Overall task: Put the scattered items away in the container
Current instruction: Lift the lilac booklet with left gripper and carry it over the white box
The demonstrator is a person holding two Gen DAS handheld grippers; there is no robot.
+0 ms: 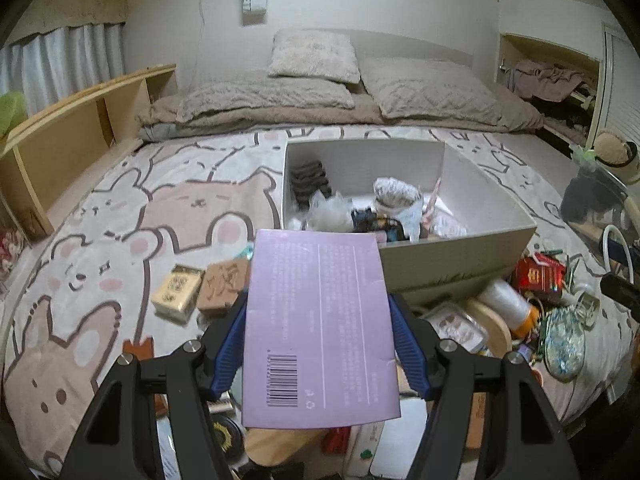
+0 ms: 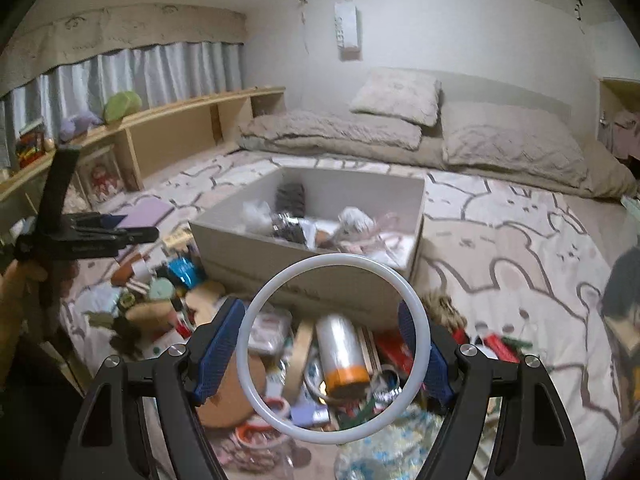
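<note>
In the left wrist view, the bed [image 1: 120, 208] lies open at the left of the frame, bare up to the wooden shelf [image 1: 80, 128]. At centre, the left gripper [image 1: 318, 316] is clamped on a purple box [image 1: 320, 328], just below the container [image 1: 460, 252]. In the right wrist view, clutter [image 2: 160, 300] fills the lower left, the container's near wall sits centre, and the right gripper [image 2: 324, 344] grips a white ring [image 2: 256, 308] by its sides.
</note>
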